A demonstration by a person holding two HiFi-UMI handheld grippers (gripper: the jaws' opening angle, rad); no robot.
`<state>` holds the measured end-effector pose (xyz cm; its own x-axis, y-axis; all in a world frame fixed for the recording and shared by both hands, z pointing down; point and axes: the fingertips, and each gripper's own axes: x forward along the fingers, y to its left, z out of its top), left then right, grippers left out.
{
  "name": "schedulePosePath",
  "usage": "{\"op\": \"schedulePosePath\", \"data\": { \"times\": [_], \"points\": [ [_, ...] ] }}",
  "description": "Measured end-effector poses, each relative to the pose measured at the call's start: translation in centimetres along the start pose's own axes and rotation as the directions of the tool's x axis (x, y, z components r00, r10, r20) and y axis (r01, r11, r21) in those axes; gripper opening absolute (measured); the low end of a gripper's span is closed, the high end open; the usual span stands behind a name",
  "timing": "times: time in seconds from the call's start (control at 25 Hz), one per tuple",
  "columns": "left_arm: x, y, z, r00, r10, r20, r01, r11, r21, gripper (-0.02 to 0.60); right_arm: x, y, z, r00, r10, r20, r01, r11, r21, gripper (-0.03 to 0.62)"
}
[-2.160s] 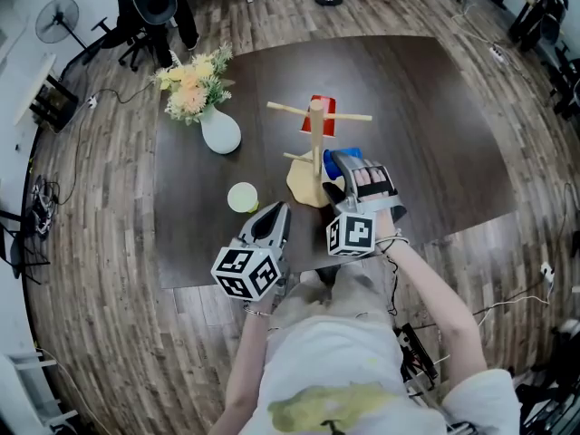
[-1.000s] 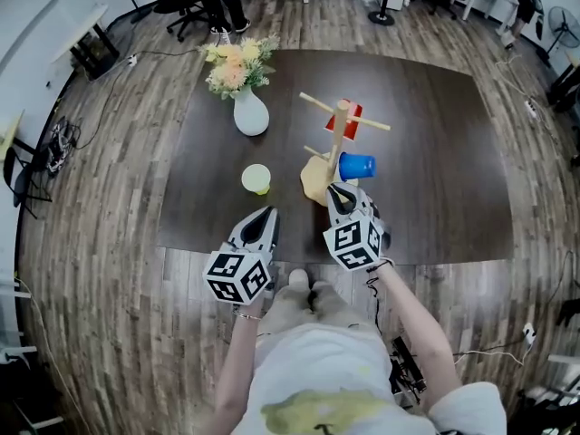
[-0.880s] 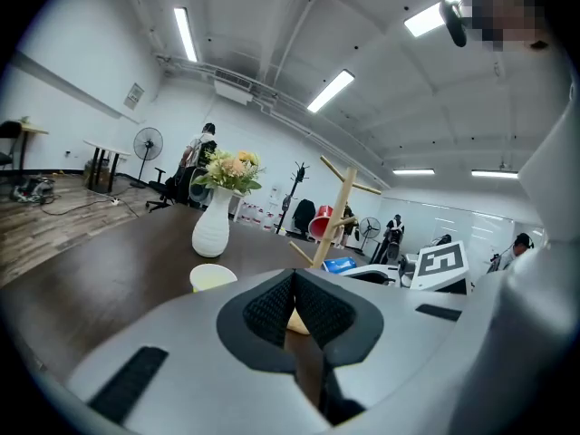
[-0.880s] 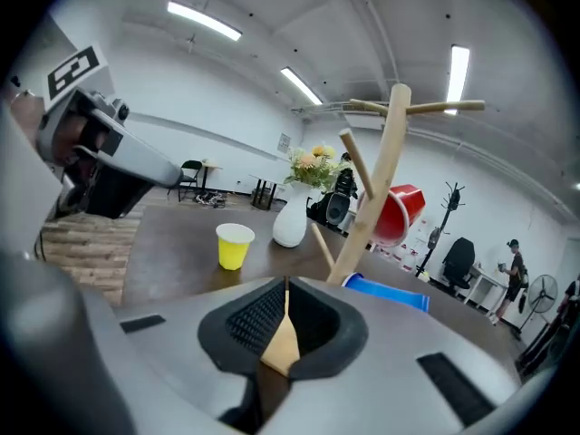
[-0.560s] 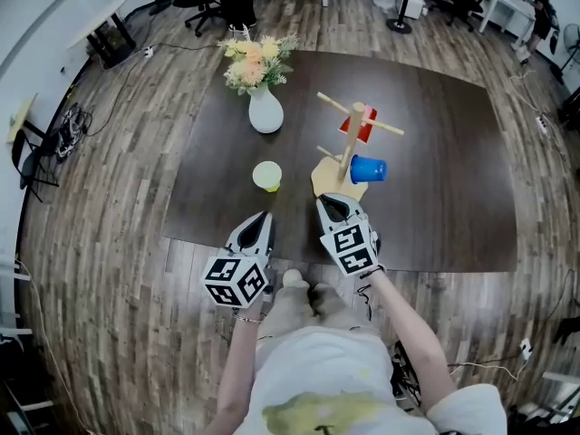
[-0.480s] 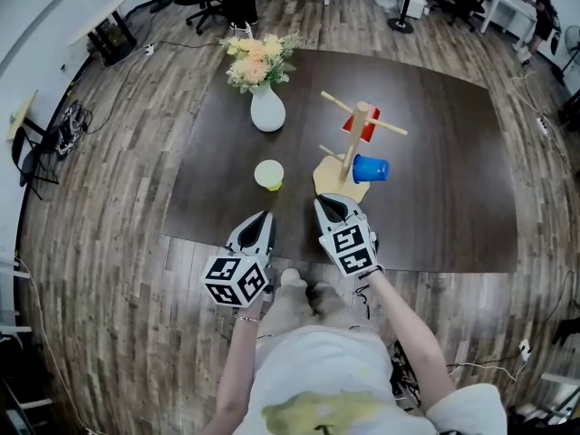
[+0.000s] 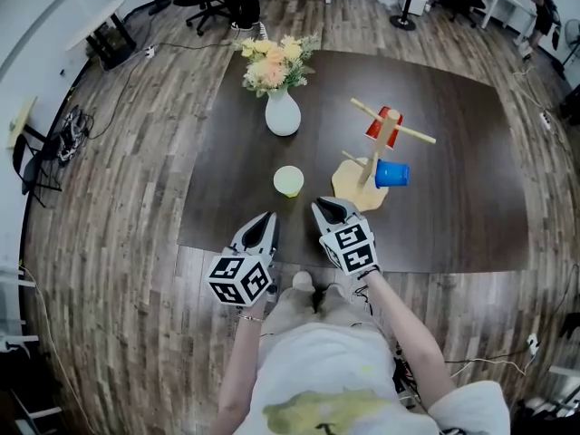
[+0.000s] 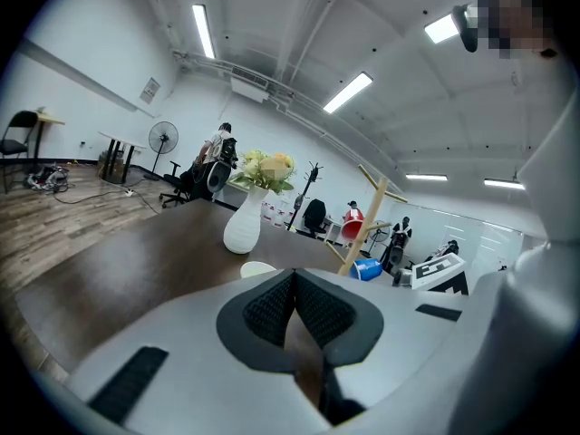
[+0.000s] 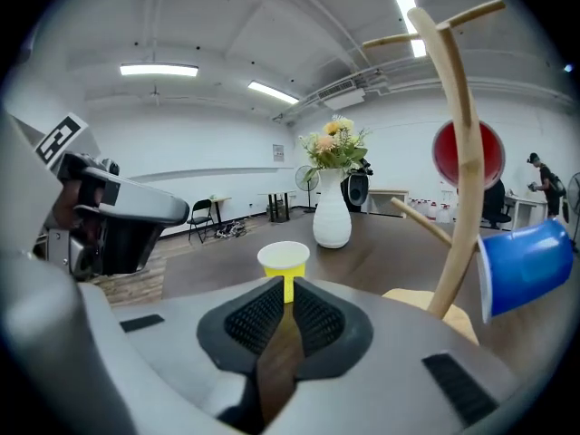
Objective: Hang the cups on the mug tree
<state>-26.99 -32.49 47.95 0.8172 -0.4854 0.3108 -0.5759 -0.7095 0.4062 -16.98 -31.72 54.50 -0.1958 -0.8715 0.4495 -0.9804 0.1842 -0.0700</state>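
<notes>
**One yellow cup left to hang, both grippers empty**

The yellow cup [image 7: 288, 181] stands upright and mouth up on the dark desk [image 7: 453, 107]. It is near the front edge, left of the mug tree [image 7: 370, 164] and nearer than the white vase [image 7: 283, 116]. A red cup [image 7: 382, 123] and a blue cup [image 7: 391, 174] already hang on the tree's pegs.

The yellow cup looks small, thin-walled and light, with no handle showing. It would likely tip or slide at a nudge and dent under a hard squeeze. A gentle pinch on the wall at the rim, one jaw inside and one outside, seems the best hold.

The head view gives the layout, with the left gripper [image 7: 265, 217] and right gripper [image 7: 324, 205] at the desk's near edge, well short of the cup. Only the gripper views show the jaws: both pairs are pressed together on nothing. The right gripper view shows the cup's side profile straight ahead. The left gripper view shows only its rim above the gripper body.
</notes>
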Motion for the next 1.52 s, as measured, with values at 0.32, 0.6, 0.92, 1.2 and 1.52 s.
{"op": "schedulePosePath", "data": {
  "times": [0.32, 0.6, 0.92, 1.2, 1.52],
  "points": [
    [0.3, 3.0, 0.0, 0.999, -0.01, -0.034, 0.009, 1.0, -0.014, 0.023, 4.2, 1.2, -1.2, 0.999, 0.002, -0.042, -0.001, 1.0, 0.023, 0.164],
    [0.5, 4.8, 0.2, 0.999, -0.008, -0.05, 0.007, 1.0, -0.023, 0.023, 7.4, 1.1, -1.4, 0.998, -0.042, -0.049, 0.042, 0.999, 0.005, 0.302],
    [1.2, 6.7, 0.3, 0.998, 0.001, -0.064, -0.003, 1.0, -0.031, 0.023, 10.6, 0.5, -1.1, 0.998, -0.05, -0.037, 0.051, 0.998, 0.029, 0.348],
    [1.7, 6.8, 0.6, 0.998, -0.002, -0.067, 0.001, 1.0, -0.024, 0.023, 11.7, 1.4, -1.1, 0.996, -0.035, -0.088, 0.028, 0.996, -0.081, 0.347],
    [1.9, 6.4, 0.6, 0.997, -0.017, -0.07, 0.015, 1.0, -0.027, 0.023, 11.7, 0.5, 0.2, 0.997, -0.067, -0.04, 0.067, 0.998, -0.002, 0.323]
  ]
}}
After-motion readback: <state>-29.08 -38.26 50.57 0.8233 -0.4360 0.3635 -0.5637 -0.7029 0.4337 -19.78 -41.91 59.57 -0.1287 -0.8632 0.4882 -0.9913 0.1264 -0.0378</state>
